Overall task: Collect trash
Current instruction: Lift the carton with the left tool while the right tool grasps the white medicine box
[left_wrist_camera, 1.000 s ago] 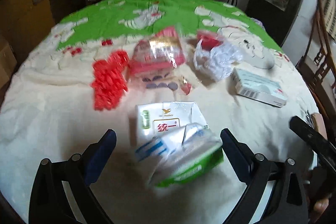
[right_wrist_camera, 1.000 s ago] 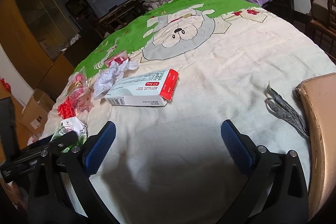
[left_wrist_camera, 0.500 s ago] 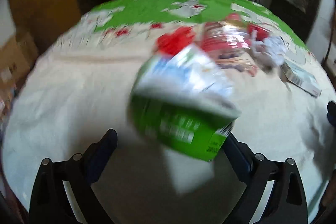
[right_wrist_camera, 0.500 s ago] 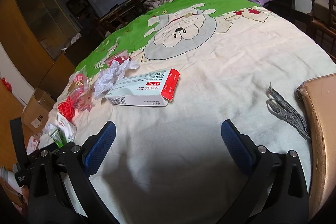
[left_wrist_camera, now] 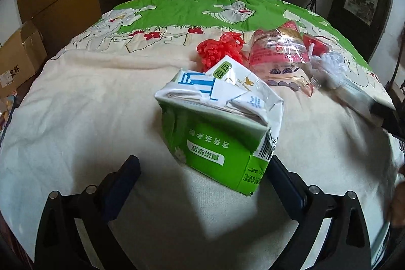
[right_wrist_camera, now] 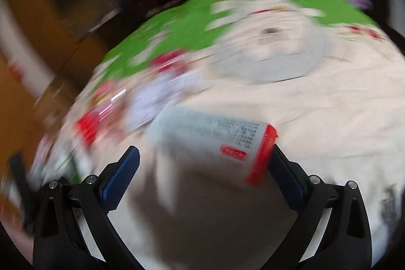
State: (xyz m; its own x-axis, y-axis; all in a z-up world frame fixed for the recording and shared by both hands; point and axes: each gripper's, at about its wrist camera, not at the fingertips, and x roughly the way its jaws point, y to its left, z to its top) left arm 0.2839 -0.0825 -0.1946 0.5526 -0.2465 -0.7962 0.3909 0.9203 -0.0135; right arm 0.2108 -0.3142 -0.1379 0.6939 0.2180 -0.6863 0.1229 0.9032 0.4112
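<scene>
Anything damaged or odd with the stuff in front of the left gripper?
Yes: the green carton is crushed, its white top torn open and folded in, and it lies tilted on the cloth between the open left gripper fingers.

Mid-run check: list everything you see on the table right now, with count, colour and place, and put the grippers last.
Crushed drink carton: one, green and white, front centre, leaning against the left gripper's right finger.
Red plastic bundle: one, red, behind the carton.
Clear snack wrapper: one, pink and gold print, right of the red bundle.
Crumpled clear plastic: one, whitish, far right.
Medicine box: one, white with red end, between the right gripper's fingers; blurred.
Table cover: one, cream with green cartoon print.
Cardboard boxes: brown, off the table's left.
Left gripper: open.
Right gripper: open.
</scene>
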